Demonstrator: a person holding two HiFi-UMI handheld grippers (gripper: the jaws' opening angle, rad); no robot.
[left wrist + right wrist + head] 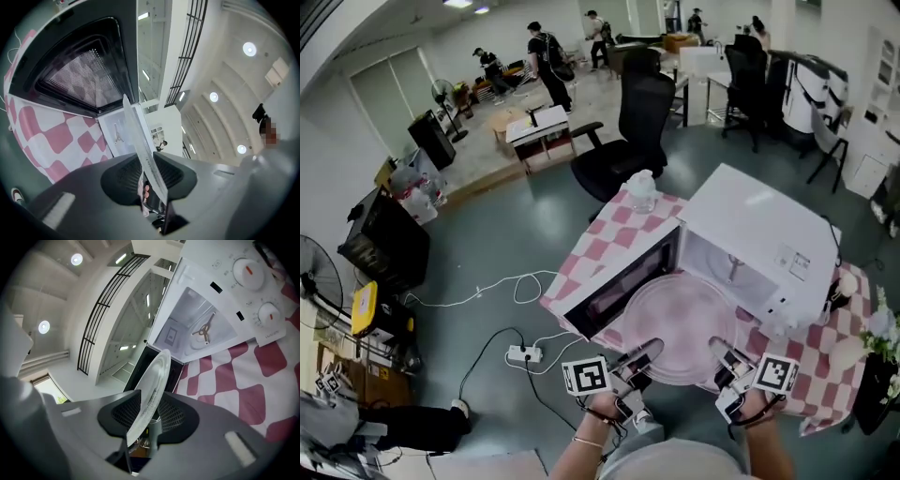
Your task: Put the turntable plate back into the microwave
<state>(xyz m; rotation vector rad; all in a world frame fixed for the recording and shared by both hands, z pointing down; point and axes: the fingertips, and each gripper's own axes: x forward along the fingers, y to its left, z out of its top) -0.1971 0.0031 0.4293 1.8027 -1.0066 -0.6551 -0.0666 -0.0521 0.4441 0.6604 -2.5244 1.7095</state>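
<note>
I have the clear round glass turntable plate (682,323) up in the air. My left claw (639,358) is clamped on its rim at about 7 o'clock and my right claw (727,361) at about 5 o'clock, each pair of jaws closed down to the thickness of the glass. The plate hangs roughly level just in front of the white microwave oven (769,230), above the pink-and-white checked table (614,234), with the dark-windowed door (623,281) swung open at the plate's 10 o'clock. Pick-up and approach look done to me. What I judge is left: slide the plate into the open cavity at 1 o'clock, seat it on the three-armed drive hub (204,332) on the cavity floor — bare at present — and release both claws.
</note>
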